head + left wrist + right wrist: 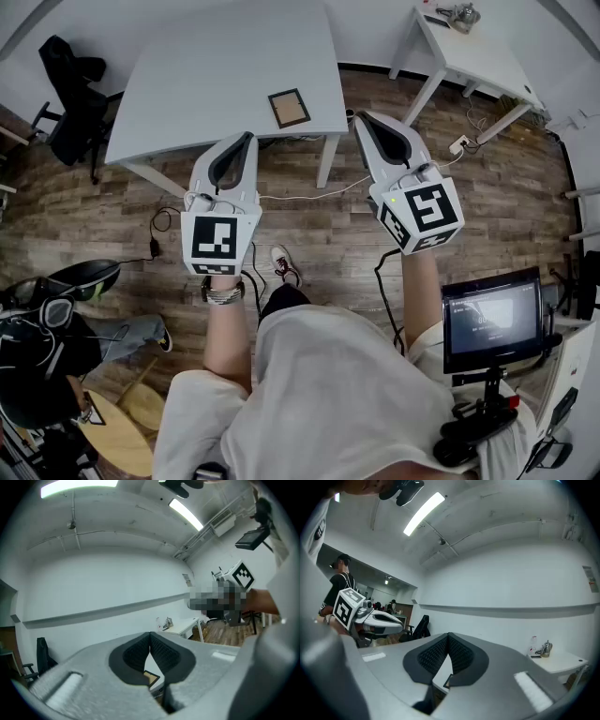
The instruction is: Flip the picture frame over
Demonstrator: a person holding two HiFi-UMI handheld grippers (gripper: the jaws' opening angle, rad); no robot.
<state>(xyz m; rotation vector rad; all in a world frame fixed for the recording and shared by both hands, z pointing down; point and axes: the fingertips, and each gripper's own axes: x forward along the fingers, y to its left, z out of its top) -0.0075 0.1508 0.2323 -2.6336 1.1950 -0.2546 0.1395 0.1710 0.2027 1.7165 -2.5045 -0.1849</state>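
The picture frame, dark-rimmed with a tan face, lies flat near the front edge of the grey table. My left gripper is held level over the floor just short of the table, left of the frame, jaws shut and empty. My right gripper is level to the right of the table's corner, also shut and empty. In the left gripper view the frame shows below the closed pads. In the right gripper view a corner of the frame peeks under the closed jaws.
A white table with small items stands at the back right. A black chair is left of the grey table. Cables and a power strip lie on the wooden floor. A monitor sits at my right, a round wooden stool at lower left.
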